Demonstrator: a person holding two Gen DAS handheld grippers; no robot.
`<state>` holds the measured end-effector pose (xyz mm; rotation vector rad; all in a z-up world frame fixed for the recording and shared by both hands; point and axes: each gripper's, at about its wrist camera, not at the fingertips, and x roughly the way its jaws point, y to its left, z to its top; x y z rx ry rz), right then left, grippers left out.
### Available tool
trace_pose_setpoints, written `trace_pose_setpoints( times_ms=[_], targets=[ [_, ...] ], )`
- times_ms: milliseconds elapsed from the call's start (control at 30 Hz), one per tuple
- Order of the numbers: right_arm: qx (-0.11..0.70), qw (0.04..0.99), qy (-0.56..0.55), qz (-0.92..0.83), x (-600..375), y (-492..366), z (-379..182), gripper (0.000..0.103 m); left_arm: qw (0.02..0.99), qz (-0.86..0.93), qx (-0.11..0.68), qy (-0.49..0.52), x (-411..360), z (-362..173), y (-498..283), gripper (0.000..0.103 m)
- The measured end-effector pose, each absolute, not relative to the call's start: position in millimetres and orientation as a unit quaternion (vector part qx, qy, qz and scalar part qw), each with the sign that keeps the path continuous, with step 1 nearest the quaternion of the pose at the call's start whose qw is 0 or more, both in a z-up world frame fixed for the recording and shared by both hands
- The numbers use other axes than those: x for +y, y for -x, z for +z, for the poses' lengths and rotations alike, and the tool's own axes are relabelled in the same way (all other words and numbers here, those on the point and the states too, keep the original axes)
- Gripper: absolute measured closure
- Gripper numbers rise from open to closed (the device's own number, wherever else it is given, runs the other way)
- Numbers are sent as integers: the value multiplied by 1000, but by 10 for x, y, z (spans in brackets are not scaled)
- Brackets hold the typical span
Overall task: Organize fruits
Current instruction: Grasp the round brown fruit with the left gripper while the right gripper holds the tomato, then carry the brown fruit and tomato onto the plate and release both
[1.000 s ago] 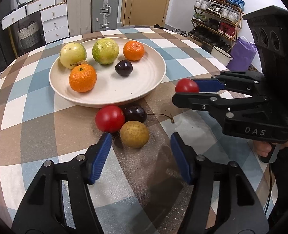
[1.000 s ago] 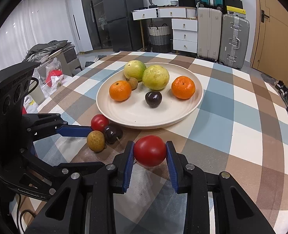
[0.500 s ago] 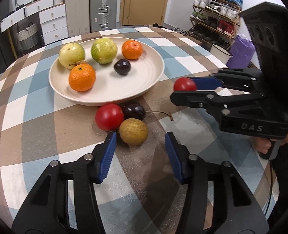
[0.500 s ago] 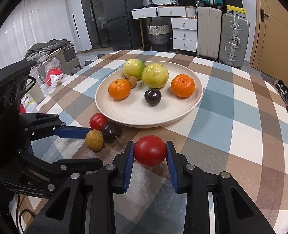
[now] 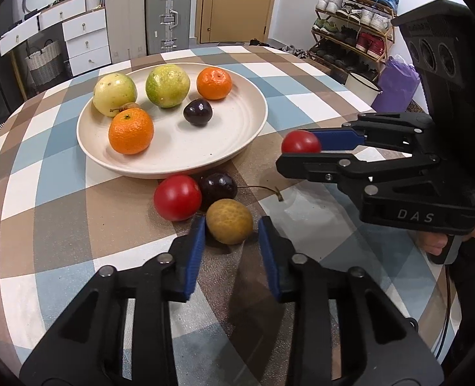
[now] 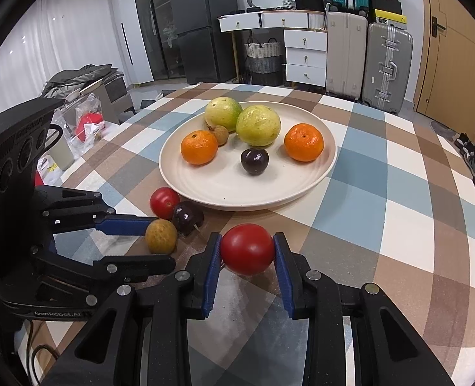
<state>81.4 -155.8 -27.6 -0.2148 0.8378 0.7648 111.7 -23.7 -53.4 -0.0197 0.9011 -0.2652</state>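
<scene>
A cream plate [image 5: 237,148] [image 6: 301,186] holds two green-yellow fruits, two oranges, a dark plum and a small brown fruit. In front of it on the table lie a red tomato [image 5: 177,197] [image 6: 164,202], a dark cherry [image 5: 218,187] [image 6: 187,217] and a yellow-brown longan [image 5: 229,221] [image 6: 161,236]. My left gripper [image 5: 230,231] [image 6: 147,241] is open, its blue pads on either side of the longan with small gaps. My right gripper [image 6: 247,251] [image 5: 301,151] is shut on a second red tomato [image 6: 246,249] [image 5: 300,141], held right of the plate.
The round table has a checked blue, brown and white cloth [image 6: 398,218]. Suitcases and white drawers [image 6: 305,54] stand behind it. A shoe rack [image 5: 353,25] and a purple bag [image 5: 398,83] stand beyond the table's right edge.
My left gripper has moved forward to the longan and its fingers have narrowed around it. My right gripper keeps hold of its tomato and has barely moved.
</scene>
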Motion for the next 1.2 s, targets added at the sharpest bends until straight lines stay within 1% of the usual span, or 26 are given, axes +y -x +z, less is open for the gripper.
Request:
trace_pose_setpoints(
  times_ms=[33, 67, 333, 833, 1200],
  targets=[
    [396, 838, 102, 361, -1557, -813, -279, 71, 892, -128, 434, 10, -235, -534, -1118, 76],
    [396, 838, 102, 360, -1557, -815, -281, 71, 892, -129, 433, 11, -233, -532, -1116, 77],
    [390, 842, 98, 360, -1586, -822, -251, 71, 905, -133, 405, 8, -223, -436, -1030, 77],
    [326, 872, 42, 362, -1782, -800, 37, 71, 938, -97, 329, 39, 1, -91, -883, 77],
    [335, 867, 5, 370, -1798, -914, 165, 71, 949, -69, 305, 32, 73, 121, -952, 77]
  ],
)
